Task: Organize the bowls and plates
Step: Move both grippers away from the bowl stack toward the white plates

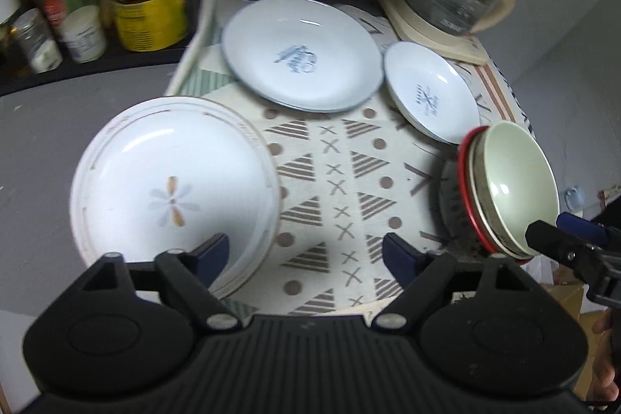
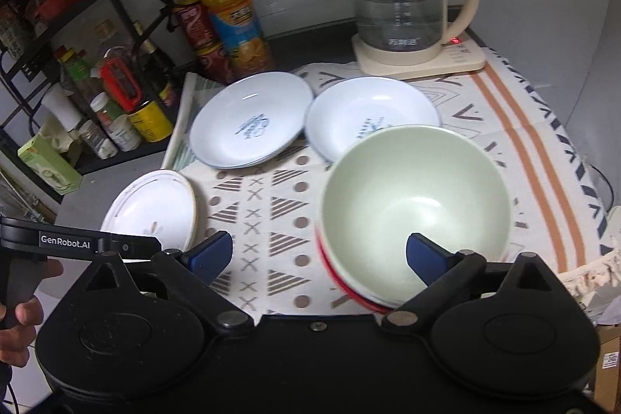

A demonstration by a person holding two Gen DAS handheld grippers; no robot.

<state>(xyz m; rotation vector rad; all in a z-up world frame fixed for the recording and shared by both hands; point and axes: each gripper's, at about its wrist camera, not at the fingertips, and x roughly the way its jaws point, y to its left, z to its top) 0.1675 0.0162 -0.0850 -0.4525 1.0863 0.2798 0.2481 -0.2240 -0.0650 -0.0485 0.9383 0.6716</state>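
Left wrist view first: we see our left gripper (image 1: 305,251) with its blue-padded jaws spread wide and nothing between them, only the patterned beige tablecloth (image 1: 333,181) with brown triangles and crosses below the gap. A white round plate with a pale flower motif (image 1: 170,181) lies just beyond the left finger, its near rim running under that finger's tip, though we cannot tell whether they touch. Farther ahead of the jaws sits a large white plate with a blue rim and blue drawing (image 1: 299,53), and to its right, rims nearly meeting, a smaller white dish with a blue crossed mark (image 1: 431,92). Off to the right of this gripper stands a stack of bowls, pale green inside with a red rim below (image 1: 504,189), and the black tip of our right gripper (image 1: 559,239) sits at its near edge. From the right wrist view, the right gripper (image 2: 319,255) is also wide open; the pale green bowl stack (image 2: 415,208) lies just ahead, with the right finger's blue pad showing over the bowl's inside and the left finger out over the cloth. A glass kettle with a cream handle and base (image 2: 403,10) stands well beyond.
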